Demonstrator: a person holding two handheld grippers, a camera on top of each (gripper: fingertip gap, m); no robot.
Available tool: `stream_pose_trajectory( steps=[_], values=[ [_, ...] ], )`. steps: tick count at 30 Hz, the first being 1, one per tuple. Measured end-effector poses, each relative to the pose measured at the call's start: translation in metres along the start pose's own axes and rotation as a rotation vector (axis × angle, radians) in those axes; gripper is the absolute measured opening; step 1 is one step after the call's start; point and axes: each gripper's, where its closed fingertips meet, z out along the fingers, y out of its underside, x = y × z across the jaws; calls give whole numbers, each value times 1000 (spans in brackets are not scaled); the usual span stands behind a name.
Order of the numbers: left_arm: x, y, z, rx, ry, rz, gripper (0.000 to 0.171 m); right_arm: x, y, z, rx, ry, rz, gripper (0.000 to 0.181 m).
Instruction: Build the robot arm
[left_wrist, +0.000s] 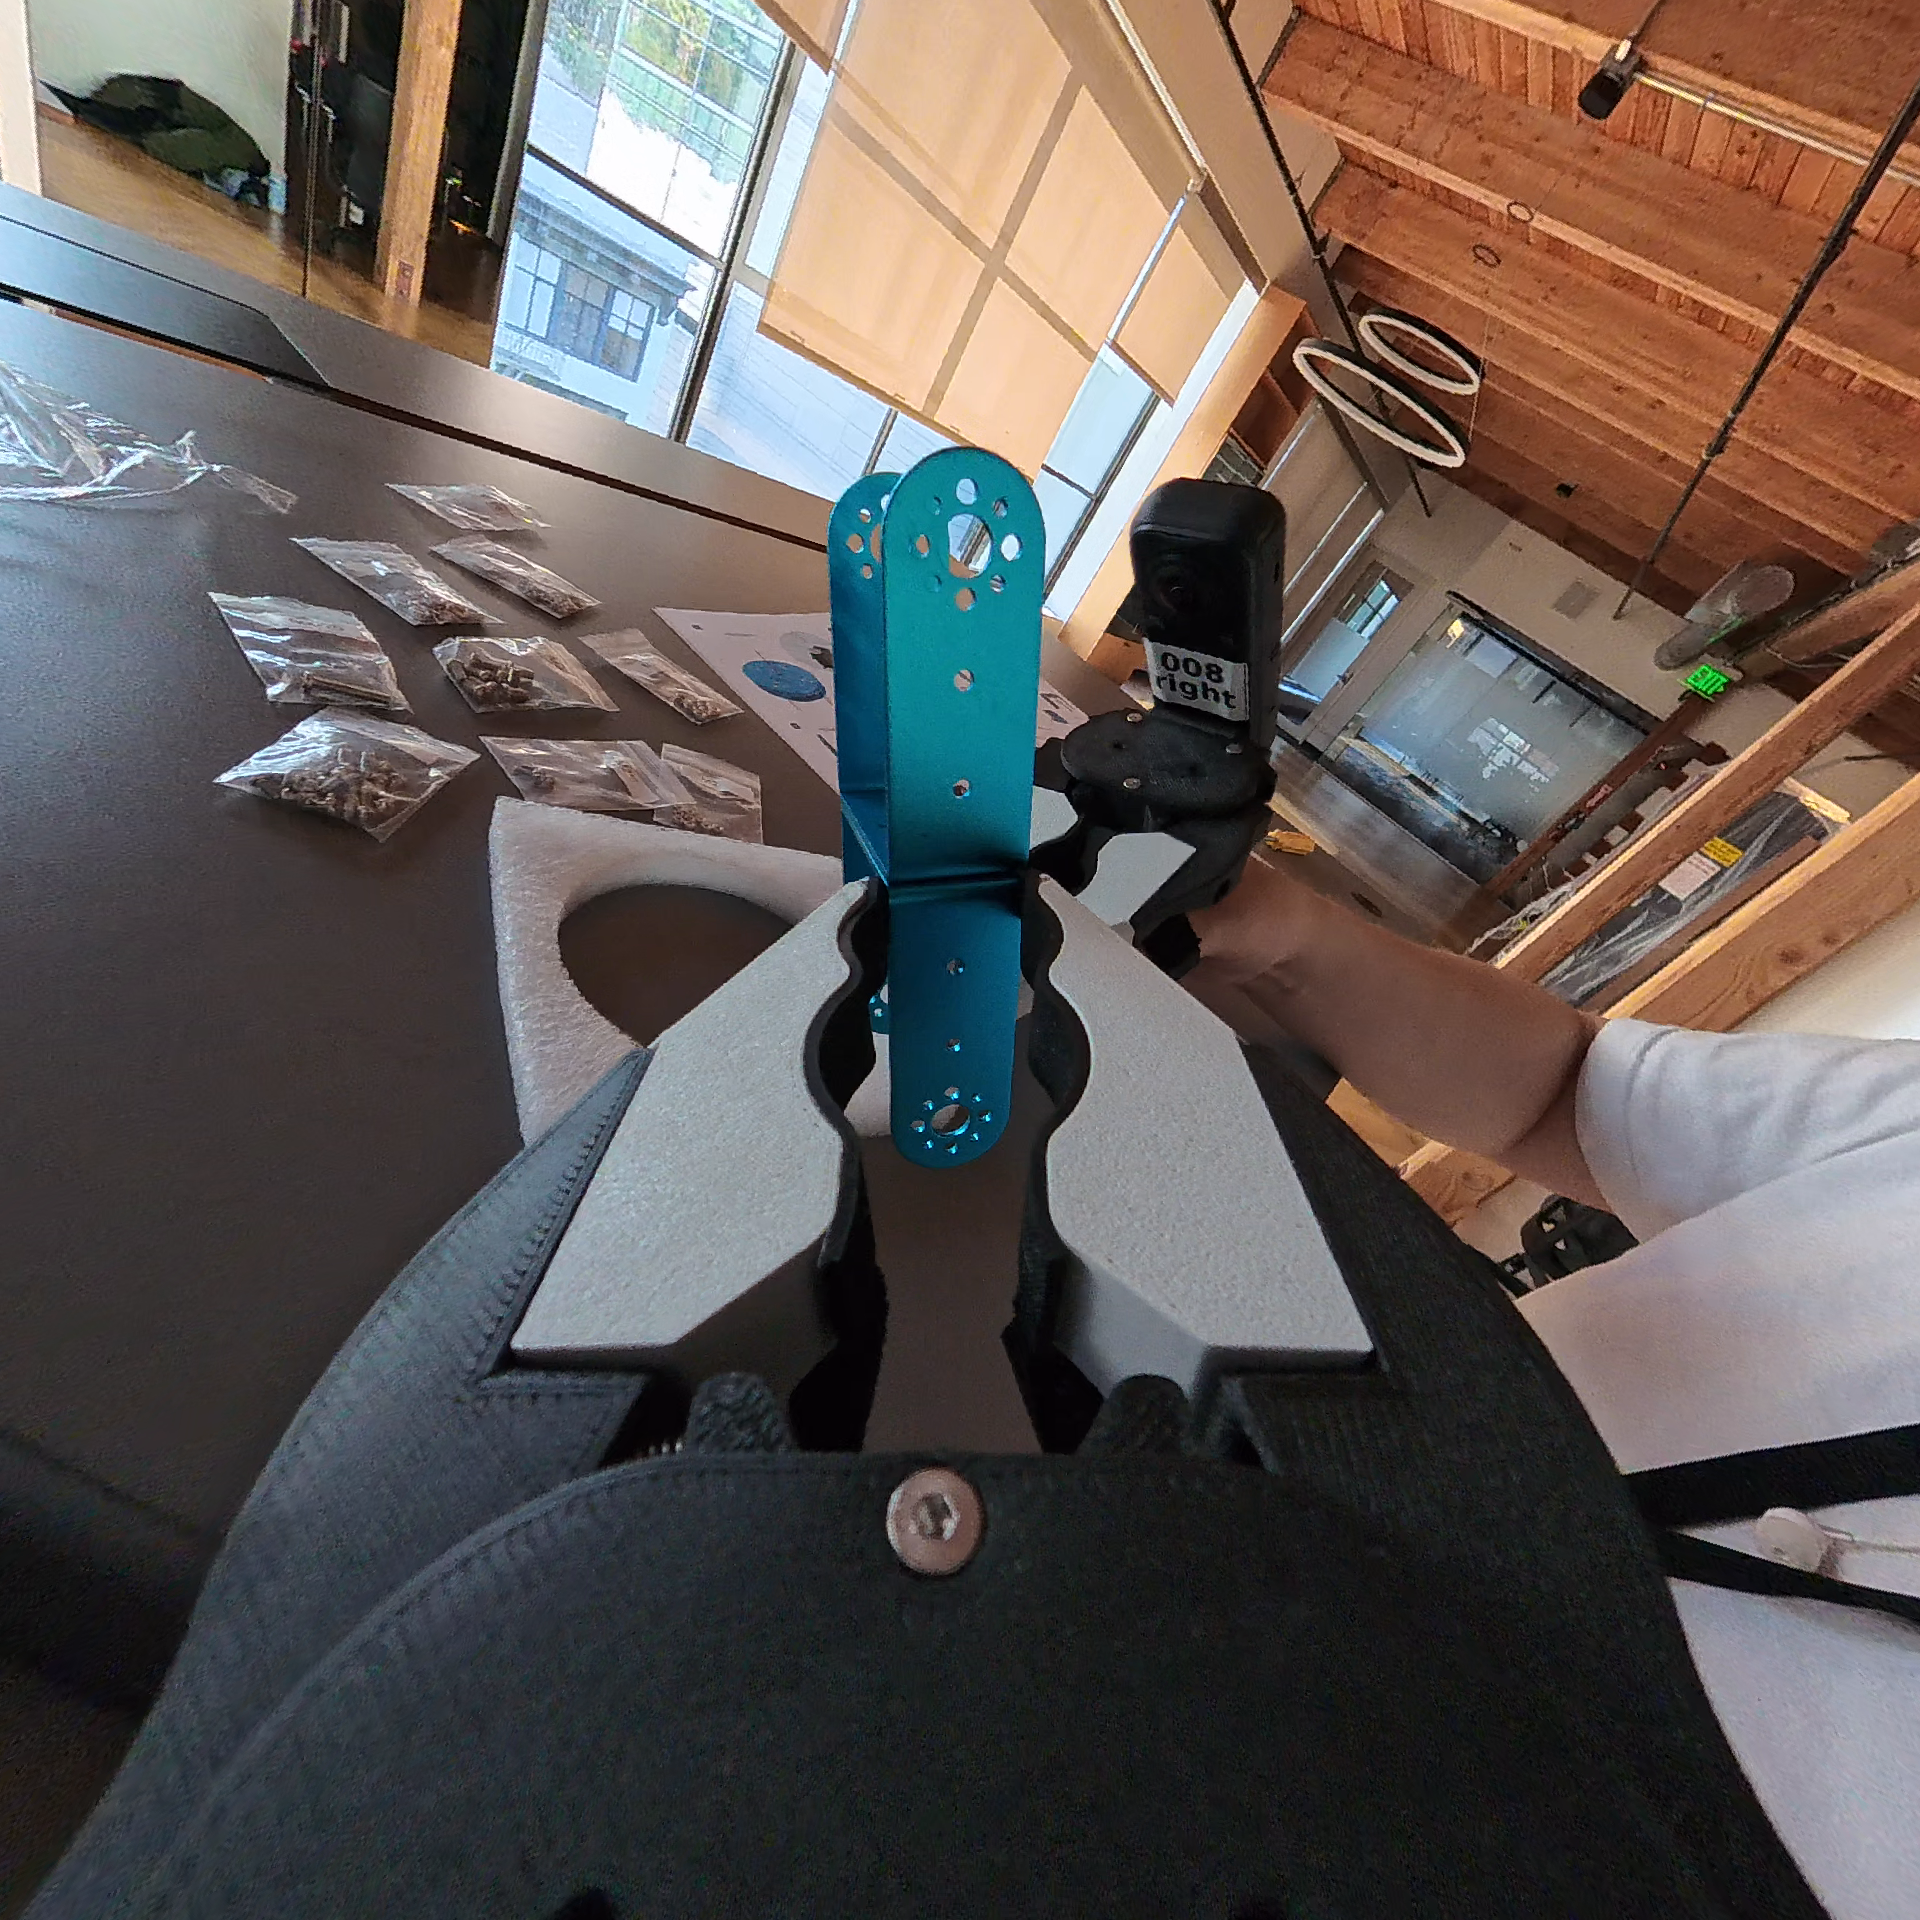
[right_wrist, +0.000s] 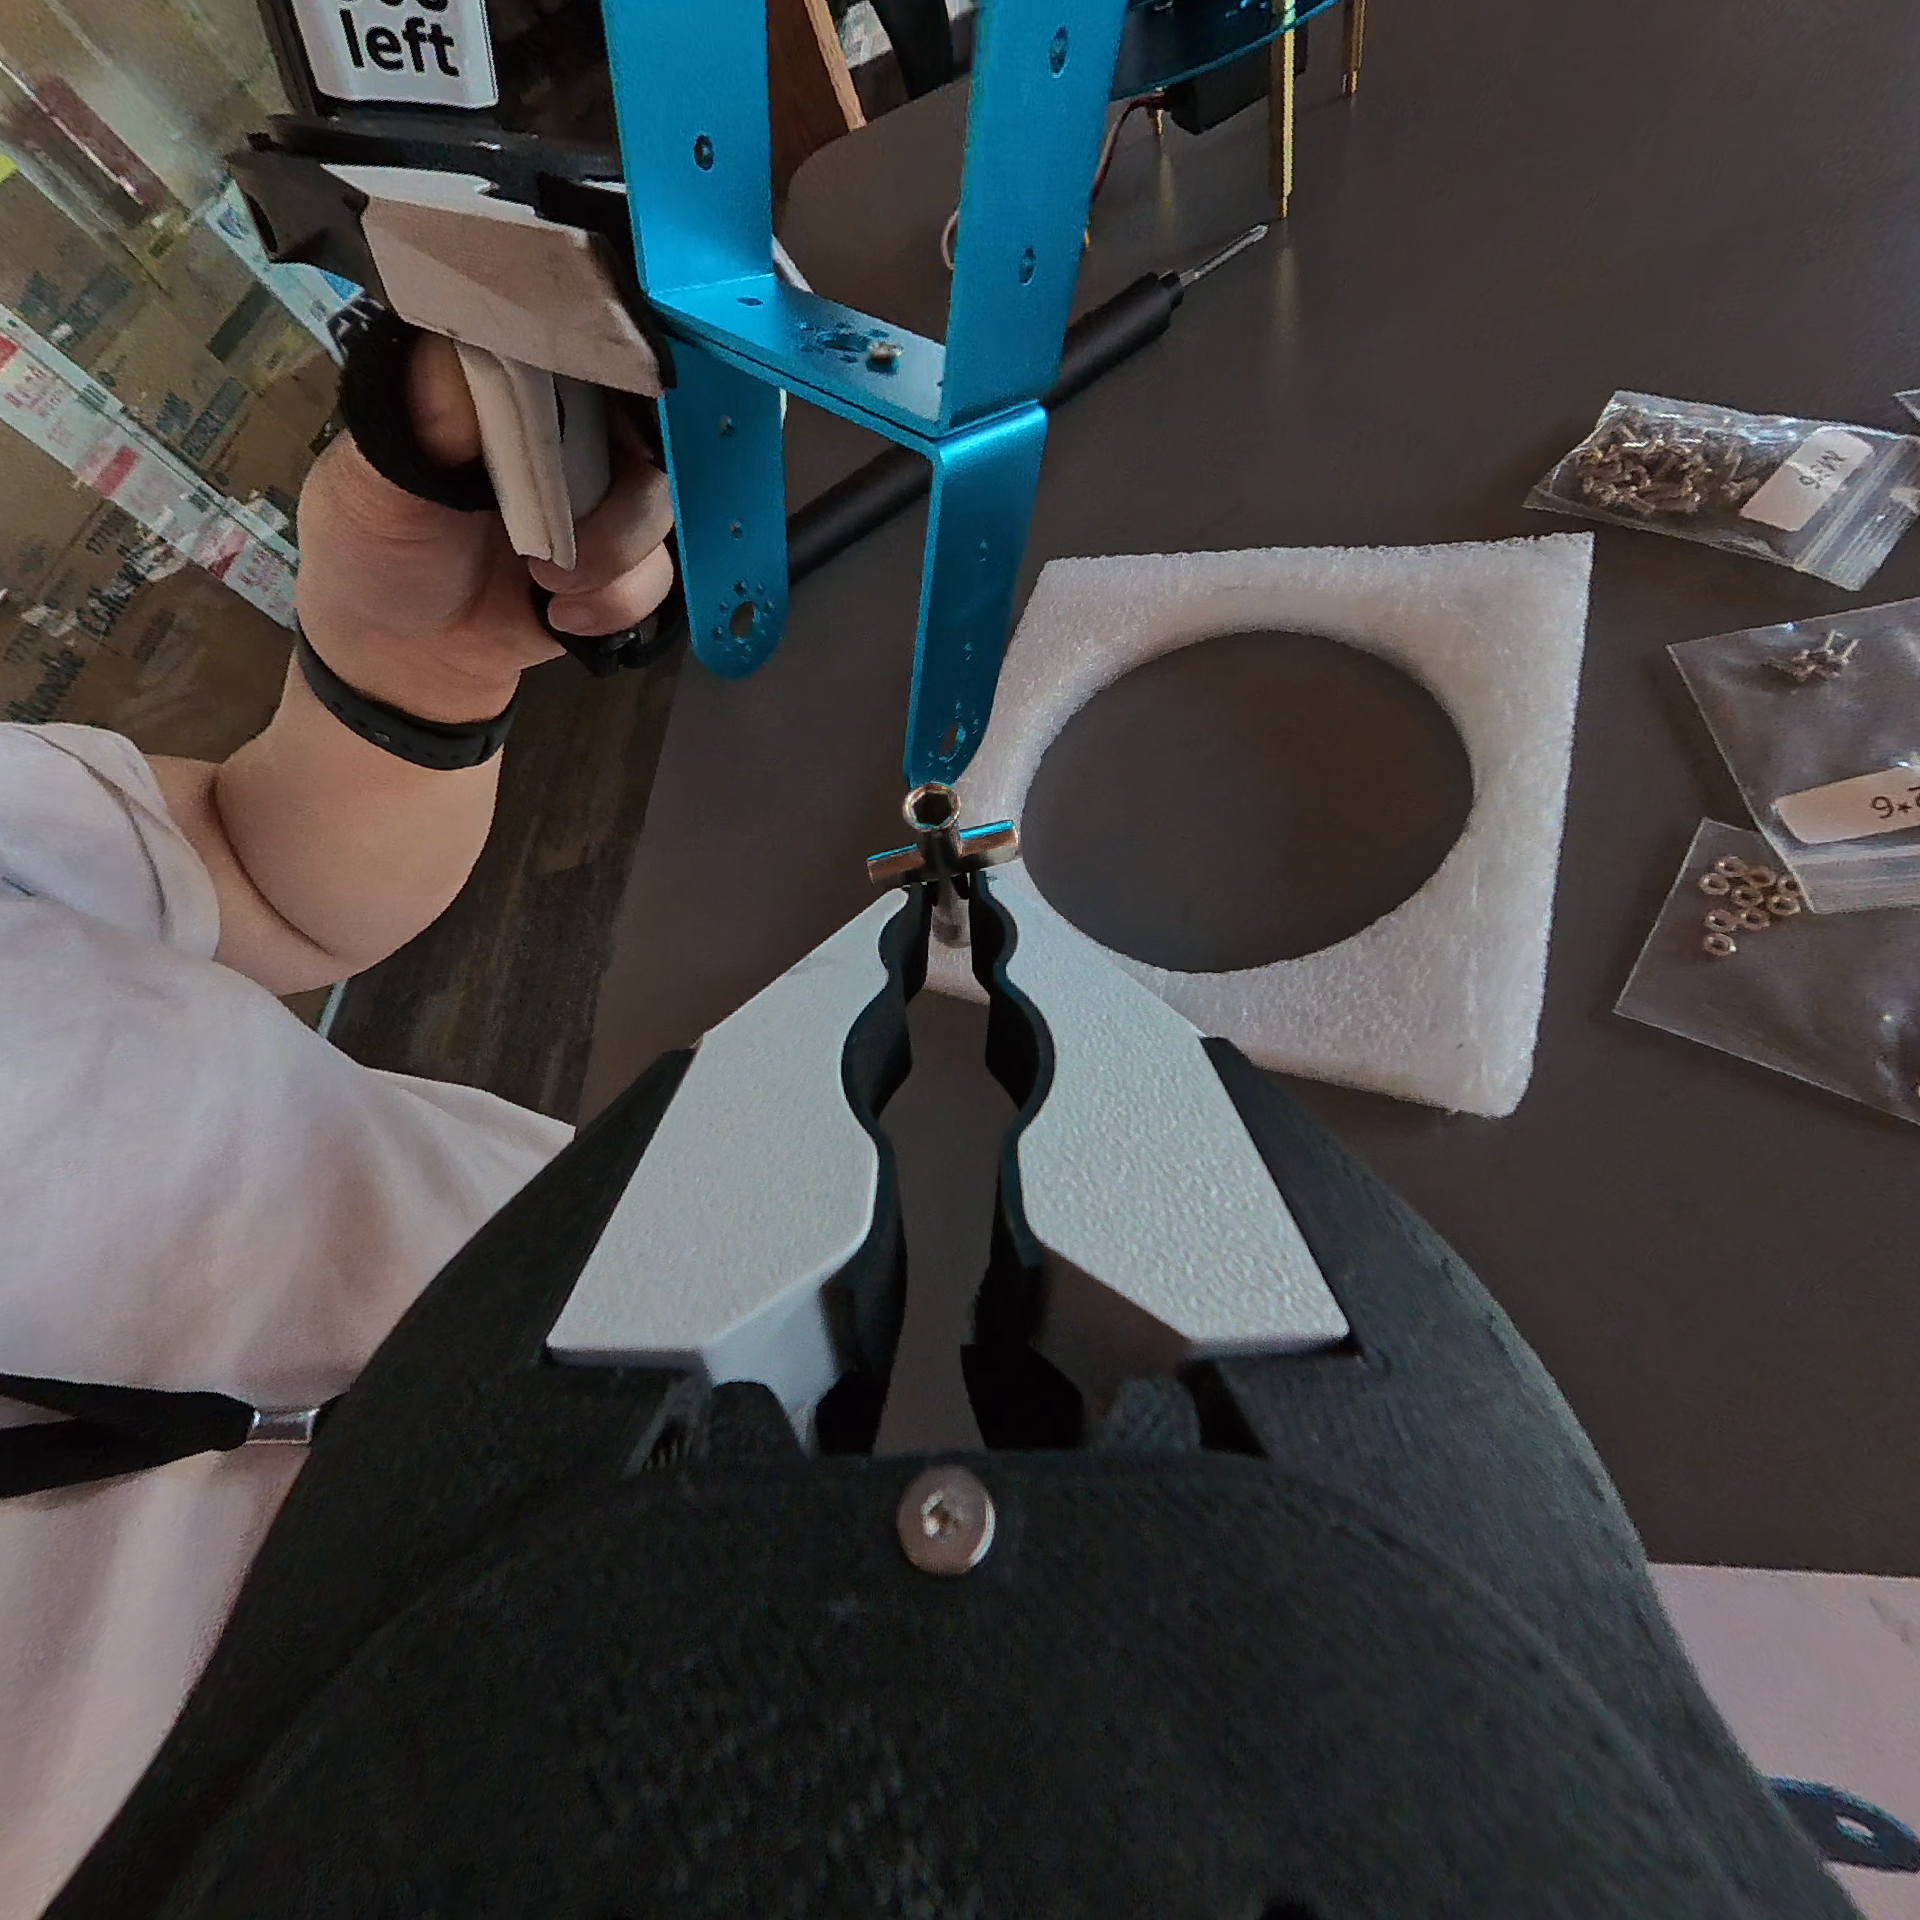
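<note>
My left gripper (left_wrist: 954, 894) is shut on a blue metal bracket assembly (left_wrist: 961, 675), two perforated U-shaped brackets joined back to back, and holds it upright above the dark table (left_wrist: 260, 987). In the right wrist view the bracket (right_wrist: 982, 520) hangs from the left gripper (right_wrist: 520, 291), which a hand holds at the upper left. My right gripper (right_wrist: 948, 891) is shut on a small silver cross-shaped socket wrench (right_wrist: 940, 847). One socket end of the wrench sits right at the tip of the bracket's lower leg. The right gripper also shows behind the bracket in the left wrist view (left_wrist: 1164, 790).
A white foam square with a round hole (right_wrist: 1299, 810) lies on the table under the bracket. Several clear bags of screws and nuts (left_wrist: 343, 769) lie to its side. A black screwdriver (right_wrist: 1039, 384), brass standoffs (right_wrist: 1288, 104) and a printed sheet (left_wrist: 769, 665) lie farther off. Some 9 cm of space lies between my two pairs of fingers.
</note>
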Motion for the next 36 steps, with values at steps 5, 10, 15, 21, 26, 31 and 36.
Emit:
stream_pose_trajectory(
  steps=[5, 10, 15, 21, 26, 31, 36],
  values=[
    [-1, -2, -1, 12, -9, 0, 24, -1, -1, 2, -12, 50, -110, 7],
    [-7, -8, -9, 52, -27, -14, 24, -1, -3, 4, -4, 63, -142, 7],
    [-9, -15, -18, 88, -31, -28, 23, -1, -4, 6, -8, 63, -149, 7],
    [-7, -16, -21, 98, -29, -29, 24, -3, -3, 7, -28, 62, -168, 7],
    [-6, -16, -21, 100, -21, -33, 24, -4, -2, 10, -31, 55, -178, 10],
    [-6, -18, -22, 108, -15, -38, 24, -4, -2, 9, -28, 59, -186, 15],
    [-6, -17, -20, 108, -8, -43, 24, -2, -3, 8, -19, 56, -173, 9]
  ],
)
